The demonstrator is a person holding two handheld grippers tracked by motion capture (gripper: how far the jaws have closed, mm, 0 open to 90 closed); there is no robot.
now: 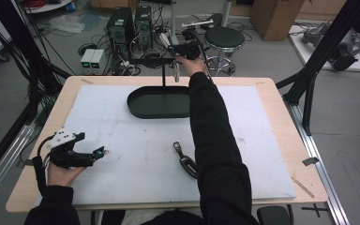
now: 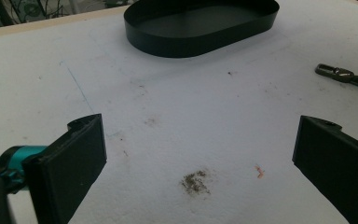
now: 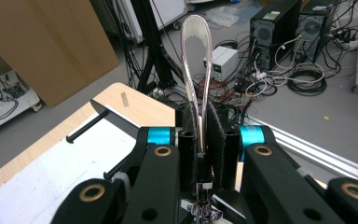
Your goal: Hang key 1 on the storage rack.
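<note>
My right gripper (image 1: 178, 57) reaches out past the far edge of the table, beside the crossbar of a thin black stand (image 1: 163, 75) that rises from a black oval tray (image 1: 140, 105). In the right gripper view its jaws (image 3: 204, 135) are shut on a clear looped strap (image 3: 196, 56) that sticks up between the pads; the strap's lower end hangs below the gripper (image 1: 176, 74). The stand's black bar (image 3: 86, 126) lies to the left of the jaws. My left gripper (image 1: 91, 144) rests at the front left, open (image 2: 198, 135) over bare mat. A dark key strap with a metal clasp (image 1: 183, 158) (image 2: 335, 72) lies on the mat.
A white mat (image 1: 122, 140) covers most of the wooden table (image 1: 281, 112). Beyond the far edge stand a stool (image 1: 223, 38), computer towers (image 1: 131, 23) and tangled cables on the floor. Black frame posts (image 1: 309, 79) flank both sides.
</note>
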